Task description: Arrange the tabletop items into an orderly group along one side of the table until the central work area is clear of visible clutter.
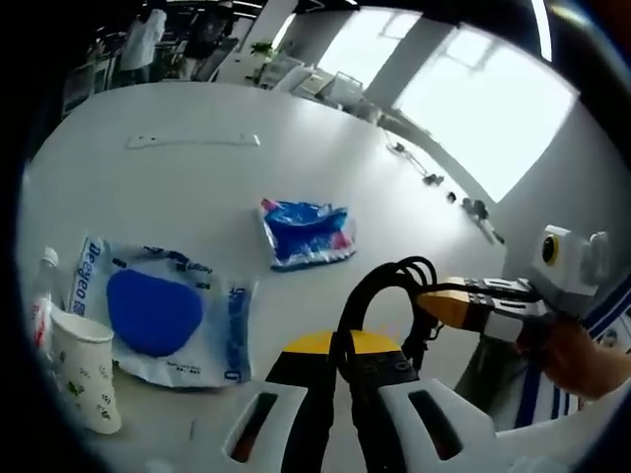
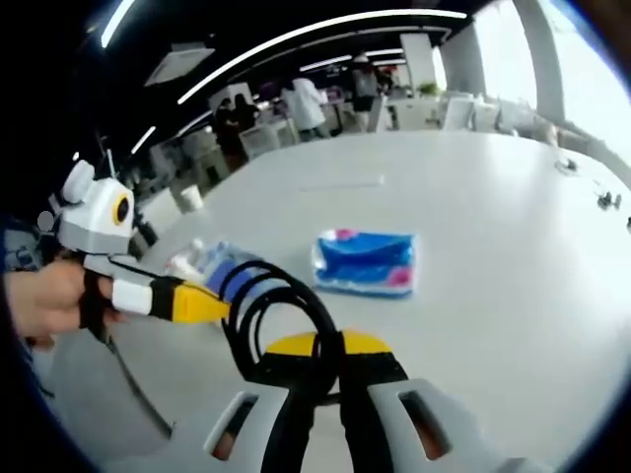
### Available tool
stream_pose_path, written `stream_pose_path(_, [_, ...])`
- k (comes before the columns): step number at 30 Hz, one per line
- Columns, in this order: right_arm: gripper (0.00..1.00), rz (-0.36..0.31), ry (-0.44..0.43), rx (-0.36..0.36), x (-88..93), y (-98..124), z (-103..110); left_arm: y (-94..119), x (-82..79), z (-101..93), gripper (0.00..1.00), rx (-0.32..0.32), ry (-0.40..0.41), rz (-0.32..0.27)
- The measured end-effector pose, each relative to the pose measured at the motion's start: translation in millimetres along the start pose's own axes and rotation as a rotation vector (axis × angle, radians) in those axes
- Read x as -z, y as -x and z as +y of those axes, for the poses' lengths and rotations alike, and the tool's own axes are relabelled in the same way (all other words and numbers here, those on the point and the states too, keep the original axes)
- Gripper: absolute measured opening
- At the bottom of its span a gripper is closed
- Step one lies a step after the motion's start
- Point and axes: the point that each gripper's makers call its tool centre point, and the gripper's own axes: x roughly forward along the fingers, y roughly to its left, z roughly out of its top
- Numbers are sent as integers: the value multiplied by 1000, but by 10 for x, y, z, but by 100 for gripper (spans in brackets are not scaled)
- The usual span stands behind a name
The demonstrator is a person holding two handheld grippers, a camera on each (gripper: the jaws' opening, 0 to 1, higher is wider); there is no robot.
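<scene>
L claw (image 1: 340,419) closed on black cable (image 1: 380,286) | R claw (image 2: 325,419) closed on same cable, coiled between both | blue pouch (image 1: 308,235) mid worktop (image 1: 197,108), wipes pack (image 1: 158,313) + cup (image 1: 87,370) at edge | step: carrying cable | next: set cable beside cup grp

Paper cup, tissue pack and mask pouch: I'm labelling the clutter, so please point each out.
Paper cup (image 1: 87,372), left gripper view, its side wall.
Tissue pack (image 2: 367,262), right gripper view, its blue top face.
Mask pouch (image 1: 153,311), left gripper view, the blue mask inside.
</scene>
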Motion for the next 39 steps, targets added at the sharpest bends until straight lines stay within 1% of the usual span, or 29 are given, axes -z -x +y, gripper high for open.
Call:
stream_pose_path(4, [4, -6, 2, 2, -53, -5, -40, -27, -47, -8, 0, 2, 6, -2])
stream_pose_path(10, [4, -1, 2, 3, -68, -54, -105, -115, -92, 5, 0, 2, 6, 7])
stream_pose_path(23, [4, 39, -26, -6, 26, -226, -300, -330, -77, 47, 0, -13, 30, 42])
stream_pose_path(29, [4, 53, -24, -15, 33, -307, -353, -404, -80, 82, 0, -25, 41, 50])
stream_pose_path(34, [4, 77, -47, -21, 96, -397, -410, -457, -63, 99, 0, -32, 40, 61])
stream_pose_path(39, [4, 92, -42, -33, 122, -474, -425, -491, -38, 148, 0, -43, 46, 70])
